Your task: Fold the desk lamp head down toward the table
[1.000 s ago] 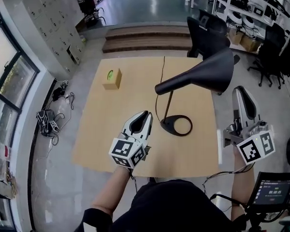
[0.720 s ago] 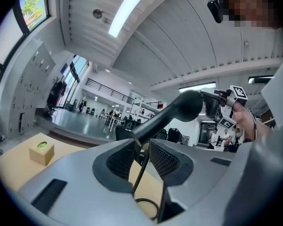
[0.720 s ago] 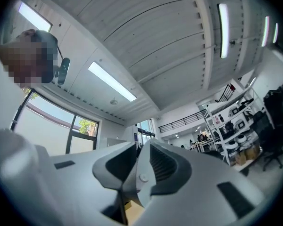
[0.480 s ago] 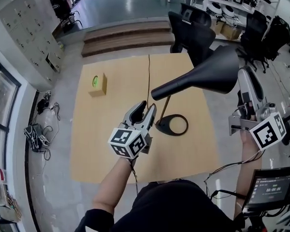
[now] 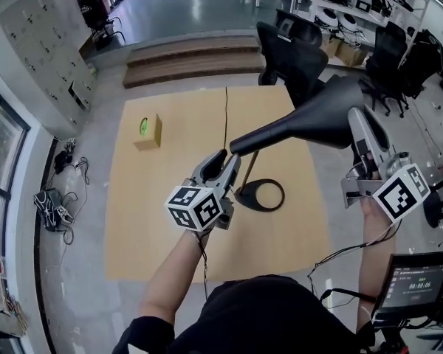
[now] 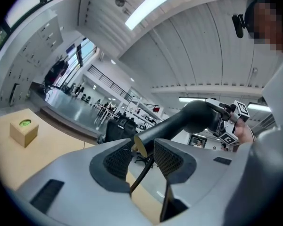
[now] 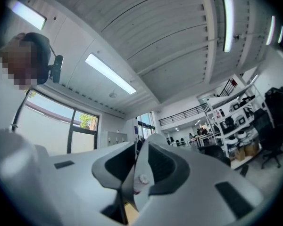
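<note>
A black desk lamp stands on the wooden table (image 5: 170, 190), its ring base (image 5: 260, 195) flat and its cone-shaped head (image 5: 310, 120) raised on a thin stem (image 5: 249, 169). My left gripper (image 5: 230, 157) is at the head's narrow end. In the left gripper view its jaws (image 6: 142, 157) have just been opening, and that narrow end (image 6: 139, 144) sits between them without being pressed. My right gripper (image 5: 356, 116) is at the wide rim. Its jaws (image 7: 140, 161) have opened and come in slightly, with the shade's pale wall (image 7: 139, 173) between them and a gap showing.
A small cardboard box (image 5: 148, 131) with a green spot sits at the table's far left. The lamp's cord (image 5: 225, 116) runs off the far edge. Black office chairs (image 5: 292, 43) stand beyond the table. A screen (image 5: 417, 282) is at the lower right.
The left gripper has moved up to the lamp head's narrow end and opened its jaws. The right gripper has risen to the shade's wide rim and opened too.
</note>
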Action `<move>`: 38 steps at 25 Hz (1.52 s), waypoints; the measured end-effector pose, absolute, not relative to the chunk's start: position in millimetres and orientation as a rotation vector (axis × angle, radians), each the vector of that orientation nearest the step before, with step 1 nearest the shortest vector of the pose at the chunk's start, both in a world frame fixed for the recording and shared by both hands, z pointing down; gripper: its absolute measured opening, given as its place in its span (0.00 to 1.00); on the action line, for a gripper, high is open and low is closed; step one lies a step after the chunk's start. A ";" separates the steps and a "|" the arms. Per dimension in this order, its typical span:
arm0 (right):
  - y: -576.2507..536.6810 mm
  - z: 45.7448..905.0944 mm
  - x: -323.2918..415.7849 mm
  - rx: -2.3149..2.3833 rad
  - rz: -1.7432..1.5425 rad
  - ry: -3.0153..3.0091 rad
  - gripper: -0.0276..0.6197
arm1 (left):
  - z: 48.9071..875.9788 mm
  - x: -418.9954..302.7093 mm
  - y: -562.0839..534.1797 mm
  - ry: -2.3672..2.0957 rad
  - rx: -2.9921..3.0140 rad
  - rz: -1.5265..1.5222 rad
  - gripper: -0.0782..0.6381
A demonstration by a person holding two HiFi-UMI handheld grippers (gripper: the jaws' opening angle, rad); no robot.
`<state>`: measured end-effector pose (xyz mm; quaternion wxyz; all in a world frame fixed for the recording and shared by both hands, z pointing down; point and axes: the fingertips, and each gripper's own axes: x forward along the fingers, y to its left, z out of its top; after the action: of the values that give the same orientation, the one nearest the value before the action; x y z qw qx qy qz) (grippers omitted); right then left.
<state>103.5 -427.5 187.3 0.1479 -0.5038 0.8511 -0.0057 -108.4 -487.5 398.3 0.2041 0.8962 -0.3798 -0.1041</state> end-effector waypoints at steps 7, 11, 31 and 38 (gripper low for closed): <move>-421.2 189.5 96.0 -1.288 -0.055 2.446 0.14 | 398.3 -112.3 -481.2 -1.073 2.486 -0.283 0.30; -423.7 189.4 103.5 -1.244 -0.093 2.436 0.14 | 391.4 -105.1 -484.7 -1.054 2.464 -0.317 0.30; -422.5 258.5 151.3 -1.138 -0.367 2.196 0.12 | 360.8 -115.4 -484.7 -1.276 2.579 -0.240 0.30; -424.3 291.1 160.9 -1.150 -0.457 2.149 0.12 | 349.5 -118.5 -488.1 -1.313 2.594 -0.247 0.30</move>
<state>160.9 -424.3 291.1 0.3247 -0.4384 0.8197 -0.1744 -118.5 -488.1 349.5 0.1116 0.8835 -0.4471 -0.0841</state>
